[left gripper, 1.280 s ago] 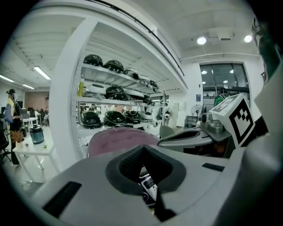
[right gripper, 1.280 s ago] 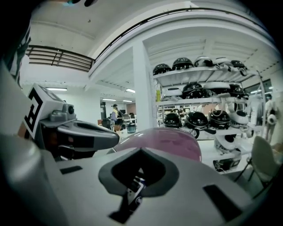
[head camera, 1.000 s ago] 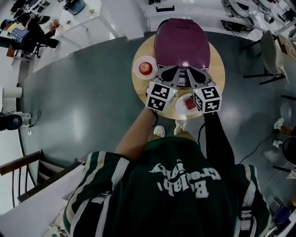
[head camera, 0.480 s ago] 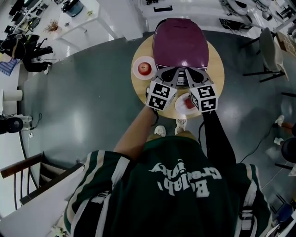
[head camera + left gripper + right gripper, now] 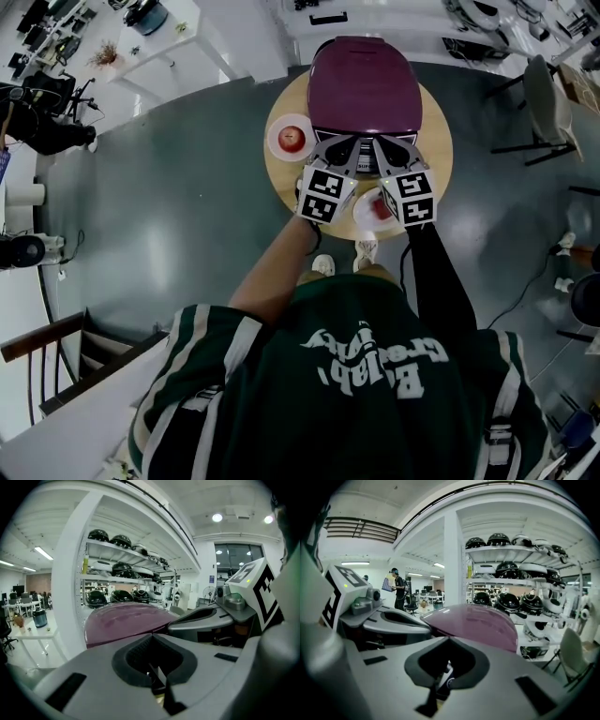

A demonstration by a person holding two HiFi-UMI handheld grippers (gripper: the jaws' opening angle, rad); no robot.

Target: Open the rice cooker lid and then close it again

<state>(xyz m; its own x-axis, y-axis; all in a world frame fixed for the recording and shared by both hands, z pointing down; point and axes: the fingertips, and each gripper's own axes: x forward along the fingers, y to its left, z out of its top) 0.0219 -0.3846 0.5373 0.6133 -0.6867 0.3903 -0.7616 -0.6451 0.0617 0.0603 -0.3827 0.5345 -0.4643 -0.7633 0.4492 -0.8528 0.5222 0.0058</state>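
The cooker sits mid-table, reaching toward 12 o'clock, with its lid down. The lid looks like rigid, glossy plastic, probably hinged at the rear (perhaps sprung, so it could pop up). The top would be slippery, so I'd work the front lip or latch at 6 o'clock. The left gripper points in from 7 o'clock, its fingers clenched on nothing and its tips at the lid's front edge. The right gripper mirrors it from 5 o'clock, its fingers likewise pressed together and empty, above a small plate.
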